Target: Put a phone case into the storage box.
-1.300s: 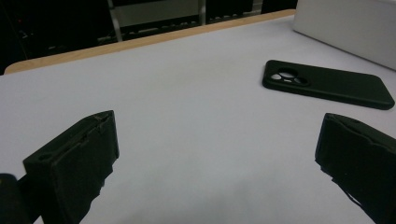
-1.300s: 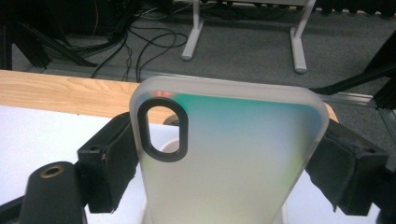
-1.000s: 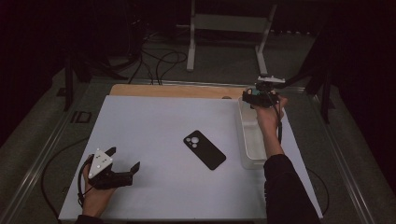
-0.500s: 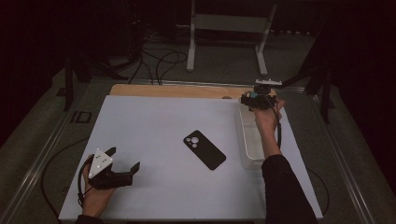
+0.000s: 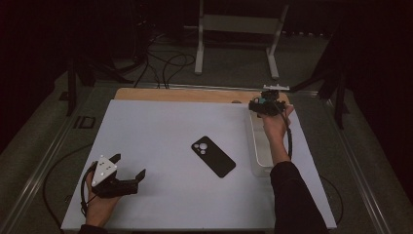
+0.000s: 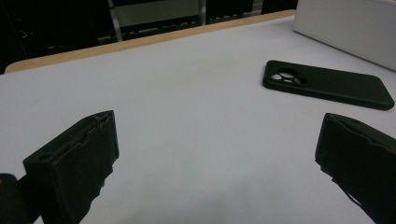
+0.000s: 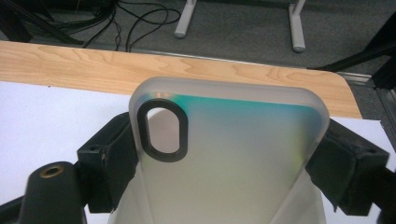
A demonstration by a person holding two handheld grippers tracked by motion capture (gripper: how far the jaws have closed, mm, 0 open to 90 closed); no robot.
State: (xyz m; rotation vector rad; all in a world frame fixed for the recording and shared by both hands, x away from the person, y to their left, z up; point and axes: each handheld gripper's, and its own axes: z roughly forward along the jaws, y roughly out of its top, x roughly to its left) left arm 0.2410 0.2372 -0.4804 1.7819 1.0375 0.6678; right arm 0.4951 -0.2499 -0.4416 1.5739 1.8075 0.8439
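Gripping a frosted, see-through phone case (image 7: 224, 158) by its 2 long edges, the right gripper (image 5: 267, 105) sits at the far right of the table, above the far end of a clear plastic bin (image 5: 257, 148). In the right gripper view the case stands between the 2 black jaws, which press on its sides; its oval camera cut-out is ringed in black at the upper left, with a green-blue sheen along the top. Beyond it lies the wooden edge (image 7: 93, 65) of the table.

The left gripper (image 5: 127, 174) rests on the white table sheet (image 5: 160, 126) at the near left — its jaws stand wide apart with nothing between them. A black phone case (image 5: 213, 156) lies flat near the middle of the sheet, camera holes up, well apart from both grippers; the left gripper view shows it (image 6: 327, 84) ahead and to the right.
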